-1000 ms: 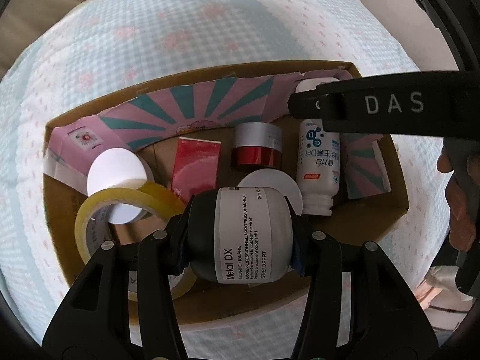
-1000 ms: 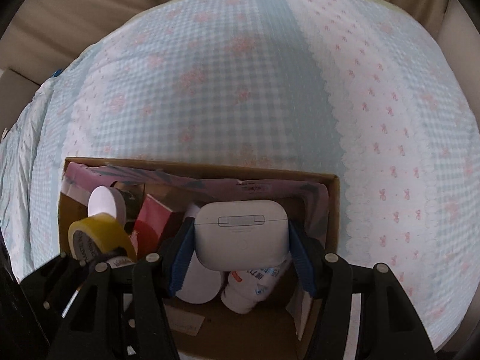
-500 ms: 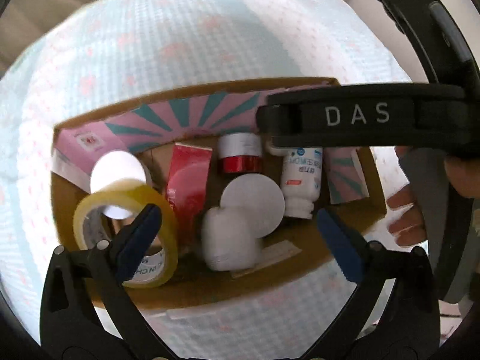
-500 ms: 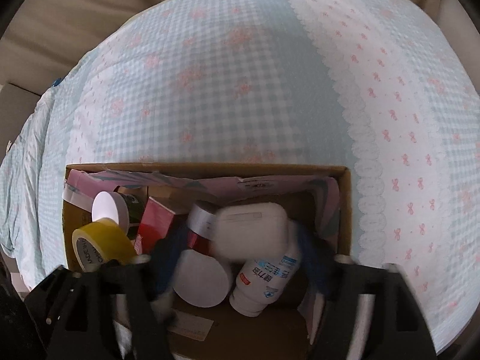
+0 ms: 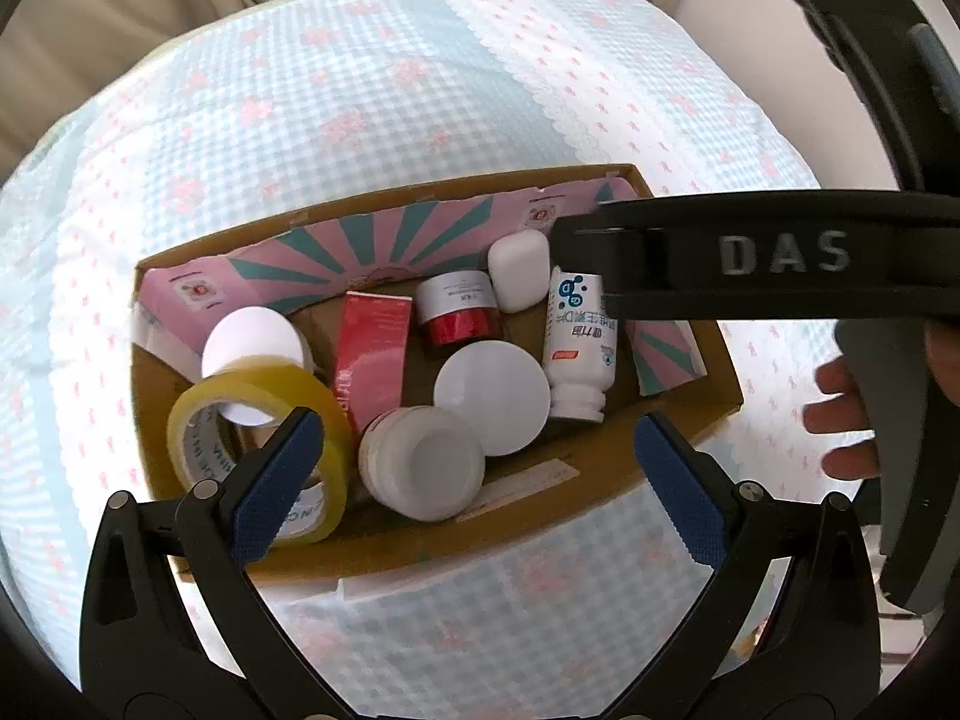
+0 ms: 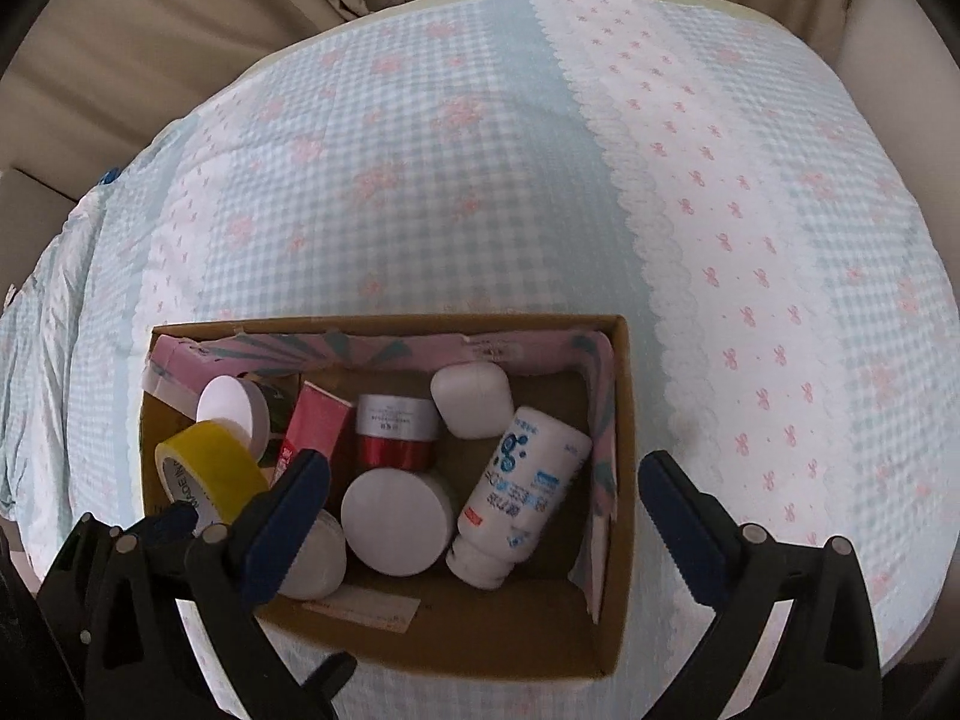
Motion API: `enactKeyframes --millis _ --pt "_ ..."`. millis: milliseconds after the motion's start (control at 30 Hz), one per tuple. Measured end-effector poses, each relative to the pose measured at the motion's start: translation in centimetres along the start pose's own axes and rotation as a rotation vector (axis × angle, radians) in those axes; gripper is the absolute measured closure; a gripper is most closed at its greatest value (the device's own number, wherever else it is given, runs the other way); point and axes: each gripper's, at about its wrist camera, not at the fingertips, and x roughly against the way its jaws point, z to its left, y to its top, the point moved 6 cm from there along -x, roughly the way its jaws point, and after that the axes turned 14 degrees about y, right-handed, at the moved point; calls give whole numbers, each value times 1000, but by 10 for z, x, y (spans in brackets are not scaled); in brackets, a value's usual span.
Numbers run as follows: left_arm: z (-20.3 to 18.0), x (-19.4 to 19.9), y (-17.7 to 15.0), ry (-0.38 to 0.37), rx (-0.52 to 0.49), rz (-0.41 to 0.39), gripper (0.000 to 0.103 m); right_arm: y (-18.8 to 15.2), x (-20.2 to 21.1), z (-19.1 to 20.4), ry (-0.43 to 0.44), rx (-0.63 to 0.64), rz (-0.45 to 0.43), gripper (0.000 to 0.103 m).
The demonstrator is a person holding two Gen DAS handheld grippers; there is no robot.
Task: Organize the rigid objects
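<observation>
Since a second ago you have let go of both loads: the grey jar [image 5: 422,462] that sat clamped in your left gripper [image 5: 477,468] now lies in the cardboard box [image 5: 714,381], and the white earbud case [image 6: 471,399] that your right gripper [image 6: 483,516] carried rests inside too. Both sets of jaws have just been opening and now stand wide apart with nothing pressed between them. The jar lies right between and just under your left fingertips, beside the yellow tape roll [image 5: 258,450]. The case sits beyond your right gripper, against the box's far wall, next to the red-and-silver jar [image 6: 393,432] and above the white bottle [image 6: 519,492]. Your right hand [image 5: 852,420] shows at the left view's edge.
</observation>
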Motion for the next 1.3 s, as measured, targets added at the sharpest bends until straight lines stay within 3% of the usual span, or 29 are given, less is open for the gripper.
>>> enactKeyframes --millis 167,367,600,833,933,1100,1300 --pt "6 17 -1 33 12 -26 0 -6 19 4 16 8 -27 1" --pt "12 68 0 91 65 -75 0 -8 68 13 41 45 -69 1" --pt "28 177 16 168 194 -197 0 -15 175 35 32 140 -160 1" --pt "35 301 34 236 284 -421 0 -24 296 59 -46 264 -338 1" --pt "31 332 35 271 289 -481 0 -30 328 63 -73 285 -401 1" --pt "22 361 27 288 307 -547 0 -43 368 60 -92 276 -493 1" --pt "10 383 15 295 324 -602 0 -57 386 58 -106 280 -543 1"
